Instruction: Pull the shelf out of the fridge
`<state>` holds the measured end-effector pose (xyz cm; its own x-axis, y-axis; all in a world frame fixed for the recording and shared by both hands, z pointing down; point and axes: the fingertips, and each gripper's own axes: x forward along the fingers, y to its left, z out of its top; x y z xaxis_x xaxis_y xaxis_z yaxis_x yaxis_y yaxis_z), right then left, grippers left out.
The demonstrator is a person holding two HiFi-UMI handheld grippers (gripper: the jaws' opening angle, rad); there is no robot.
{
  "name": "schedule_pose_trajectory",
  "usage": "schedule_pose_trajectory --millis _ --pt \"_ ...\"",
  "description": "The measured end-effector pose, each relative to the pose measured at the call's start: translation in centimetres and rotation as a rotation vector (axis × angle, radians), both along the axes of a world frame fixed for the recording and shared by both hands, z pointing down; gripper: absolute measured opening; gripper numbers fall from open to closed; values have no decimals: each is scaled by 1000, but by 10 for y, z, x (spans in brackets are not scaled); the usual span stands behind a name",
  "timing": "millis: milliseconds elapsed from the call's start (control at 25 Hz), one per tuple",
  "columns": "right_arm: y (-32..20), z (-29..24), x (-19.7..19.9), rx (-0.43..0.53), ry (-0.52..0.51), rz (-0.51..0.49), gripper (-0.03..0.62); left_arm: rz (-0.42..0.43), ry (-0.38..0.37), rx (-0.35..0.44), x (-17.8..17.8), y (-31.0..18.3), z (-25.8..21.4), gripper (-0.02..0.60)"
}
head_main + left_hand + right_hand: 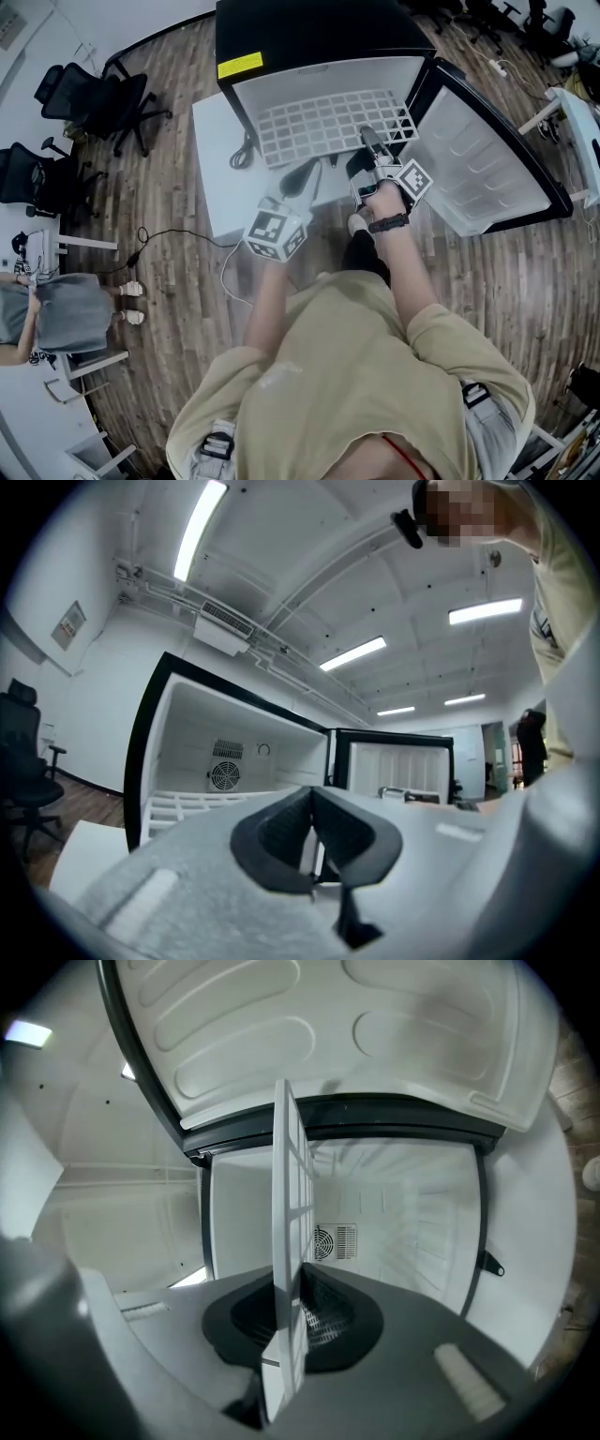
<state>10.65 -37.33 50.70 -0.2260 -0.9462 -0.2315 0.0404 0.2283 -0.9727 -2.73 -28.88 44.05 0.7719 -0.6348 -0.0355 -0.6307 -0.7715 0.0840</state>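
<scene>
The small black fridge (309, 28) stands open, its door (478, 159) swung to the right. A white grid shelf (319, 127) sticks partly out of the cavity. My right gripper (368, 141) is shut on the shelf's front edge near its right end. In the right gripper view the shelf (289, 1194) runs edge-on between the pads of that gripper (291, 1321). My left gripper (305, 178) hovers just in front of the shelf's front edge, apart from it. In the left gripper view that gripper (314, 834) is shut with nothing in it, facing the fridge interior and the shelf (187, 803).
The fridge sits on a low white platform (220, 159) with a coiled cable (242, 155) beside it. Black office chairs (94, 98) stand at the left, a person (56, 314) further left. A white desk (577, 122) is at the right. The floor is wood.
</scene>
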Motion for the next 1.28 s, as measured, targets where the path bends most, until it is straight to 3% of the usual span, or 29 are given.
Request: schedule_pose_trajectory --millis 240,560,680,960,1040,1120,1280 --pt "26 3 1 23 21 12 25 14 -2 -5 -1 7 4 0" --pt "58 -18 12 89 310 56 31 25 -1 -7 2 10 3 0" --pt "69 -39 5 106 518 94 29 -9 -6 -35 -4 5 9 0" --pt "87 -80 -26 216 1341 196 29 -90 3 -24 -16 -10 6 0" --pt "86 -83 -35 239 1528 216 29 -132 -13 -6 -21 -15 5 0" --pt "84 -82 -39 245 1603 224 29 -177 -38 22 -26 -19 3 0" --pt "78 -74 -40 228 1609 214 29 -243 -84 82 -33 -22 -1 0"
